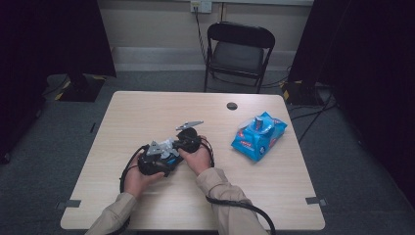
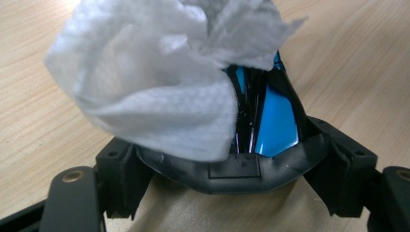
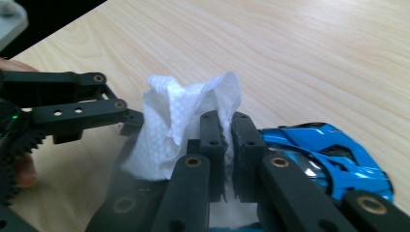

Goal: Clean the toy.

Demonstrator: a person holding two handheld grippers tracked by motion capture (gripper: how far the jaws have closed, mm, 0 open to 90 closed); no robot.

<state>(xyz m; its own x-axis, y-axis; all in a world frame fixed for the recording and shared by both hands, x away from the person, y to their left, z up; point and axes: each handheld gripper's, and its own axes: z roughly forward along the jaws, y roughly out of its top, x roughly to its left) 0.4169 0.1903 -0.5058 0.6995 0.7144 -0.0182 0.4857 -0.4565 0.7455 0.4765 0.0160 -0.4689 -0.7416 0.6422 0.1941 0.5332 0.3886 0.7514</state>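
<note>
Toy car point(image 1: 169, 157), blue and black, sits between the two claws near the middle of the desk point(image 1: 147, 110) in the high view; a blue wipes packet point(image 1: 258, 135) lies well apart to the right, a folding chair point(image 1: 238, 51) beyond the far edge. In the left claw view, the left claw point(image 2: 244, 169) grips the car across its black body, a white wipe point(image 2: 154, 82) draped over it and hiding much of the car. In the right claw view, the right claw point(image 3: 227, 137) is pinched narrow on the wipe against the car.
</note>
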